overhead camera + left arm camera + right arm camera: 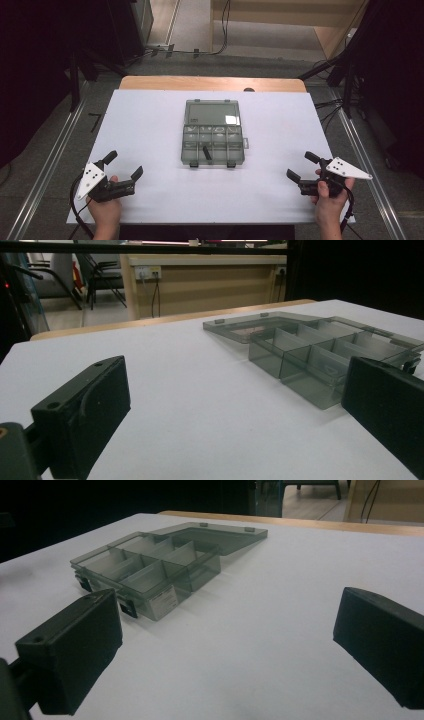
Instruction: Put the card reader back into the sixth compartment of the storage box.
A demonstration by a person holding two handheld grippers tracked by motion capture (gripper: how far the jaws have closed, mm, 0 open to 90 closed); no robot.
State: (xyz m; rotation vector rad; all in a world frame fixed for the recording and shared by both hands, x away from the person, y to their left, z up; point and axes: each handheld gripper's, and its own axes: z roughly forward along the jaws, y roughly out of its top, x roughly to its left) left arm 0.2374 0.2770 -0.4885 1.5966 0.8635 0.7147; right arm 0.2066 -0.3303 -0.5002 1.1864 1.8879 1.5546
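1. box [213,134] at mid-table on the white sheet [145,130], well apart from both grippers – lid [212,112] swung fully back and lying flat on the far side, tray toward the person.
2. looks like thin smoky clear plastic: light, stiff, smooth and likely slippery under hard black jaws; walls probably flex or crack if squeezed hard.
3. best hold judged to be the outer tray wall or the lid's free edge, pinched gently across the thin plastic; hinge line between lid and tray better left alone.
4. two dark latches [193,164] on the near edge – small, possible snag points when closing.
5. tray split into several compartments; a short dark stick-like piece [206,152] lies in a near middle one. other cells look empty from above, though the tint makes that hard to confirm.
6. small white label [168,599] on one tray wall in the right gripper view.
7. left gripper [122,165] near the left front corner of the sheet, jaws wide apart, holding nothing, resting low over the sheet.
8. right gripper [303,166] near the right front corner, jaws equally wide, nothing between them.
9. being so light, box would likely slide when pushed – steadying with one gripper while the other works seems wise.
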